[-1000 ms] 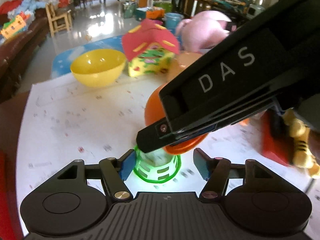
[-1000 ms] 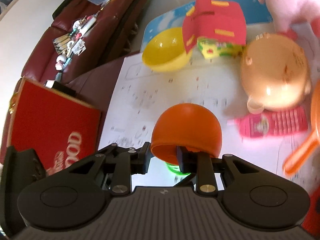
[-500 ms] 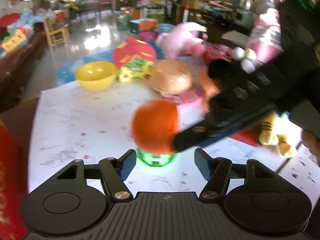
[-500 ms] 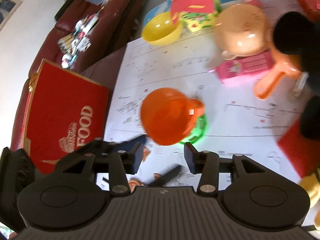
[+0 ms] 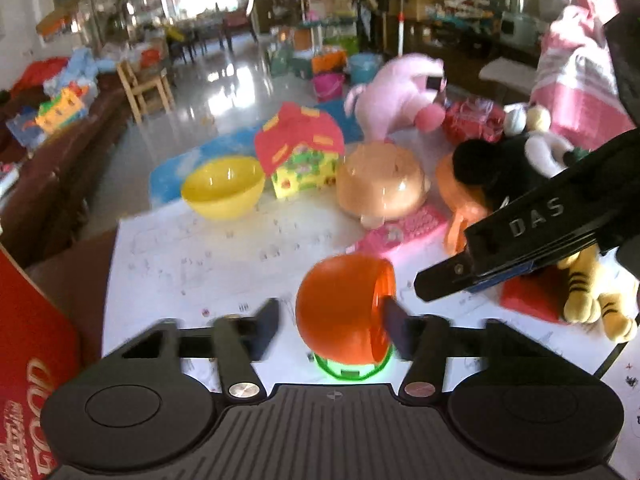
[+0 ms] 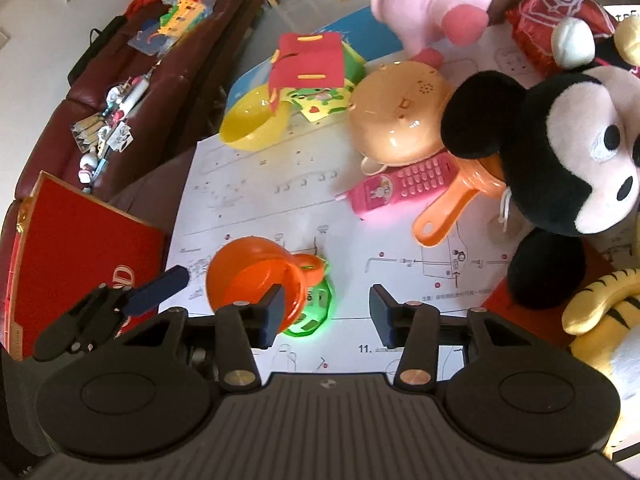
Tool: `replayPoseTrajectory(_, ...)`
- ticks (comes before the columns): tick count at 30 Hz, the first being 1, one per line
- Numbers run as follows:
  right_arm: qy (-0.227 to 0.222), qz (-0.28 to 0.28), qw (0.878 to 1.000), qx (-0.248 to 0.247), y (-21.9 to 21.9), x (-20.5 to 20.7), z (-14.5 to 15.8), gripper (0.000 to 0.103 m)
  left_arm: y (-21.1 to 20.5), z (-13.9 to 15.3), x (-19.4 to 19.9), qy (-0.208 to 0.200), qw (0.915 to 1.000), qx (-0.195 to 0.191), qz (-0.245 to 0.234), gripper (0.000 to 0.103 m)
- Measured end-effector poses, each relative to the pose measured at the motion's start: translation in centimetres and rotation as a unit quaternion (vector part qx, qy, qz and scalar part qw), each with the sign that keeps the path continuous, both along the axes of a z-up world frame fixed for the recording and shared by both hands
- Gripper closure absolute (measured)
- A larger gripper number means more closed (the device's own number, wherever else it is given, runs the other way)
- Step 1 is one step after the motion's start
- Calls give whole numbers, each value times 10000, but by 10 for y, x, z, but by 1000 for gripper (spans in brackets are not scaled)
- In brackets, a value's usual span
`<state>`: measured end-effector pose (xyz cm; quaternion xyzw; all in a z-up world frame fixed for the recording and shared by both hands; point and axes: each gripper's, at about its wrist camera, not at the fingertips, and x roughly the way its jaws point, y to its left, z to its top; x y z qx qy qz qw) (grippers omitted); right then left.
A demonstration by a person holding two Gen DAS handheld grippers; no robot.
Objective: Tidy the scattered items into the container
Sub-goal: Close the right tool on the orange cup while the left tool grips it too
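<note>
Toys lie scattered across the table (image 6: 248, 200); none looks tidied yet. My left tool (image 5: 332, 330) is closing around the orange cup (image 5: 344, 312) atop the green basket (image 6: 316, 312). My right tool (image 6: 324, 316) stands apart, part-open, holding nothing.

The green basket (image 5: 349, 372) is largely hidden beneath the orange bowl (image 5: 340, 312), and the red box (image 5: 28, 376) beside the bowl is cut off by the frame edge.

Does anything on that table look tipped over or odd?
Yes. The orange cup lies tipped on its side atop a green basket, its mouth sideways. The peach pot also sits upside down.
</note>
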<state>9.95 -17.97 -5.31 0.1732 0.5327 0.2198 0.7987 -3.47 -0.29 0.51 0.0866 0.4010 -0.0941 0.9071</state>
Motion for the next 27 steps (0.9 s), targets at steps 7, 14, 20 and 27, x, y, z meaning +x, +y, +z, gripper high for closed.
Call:
replayPoseTrajectory(7, -269, 127, 9995, 91, 11, 0, -4, 54, 28, -12, 16, 516, 9966, -587, 257, 81)
replayPoseTrajectory(14, -284, 236, 9993, 53, 26, 3, -7, 54, 41, -21, 24, 888, 9905, -1014, 265, 86)
replayPoseTrajectory(20, -227, 280, 9992, -148, 38, 5, -10, 55, 33, -24, 21, 923, 9922, -828, 127, 79)
replayPoseTrajectory(27, 45, 185, 9992, -365, 42, 4, -22, 75, 34, -15, 18, 684, 9953, -550, 398, 48)
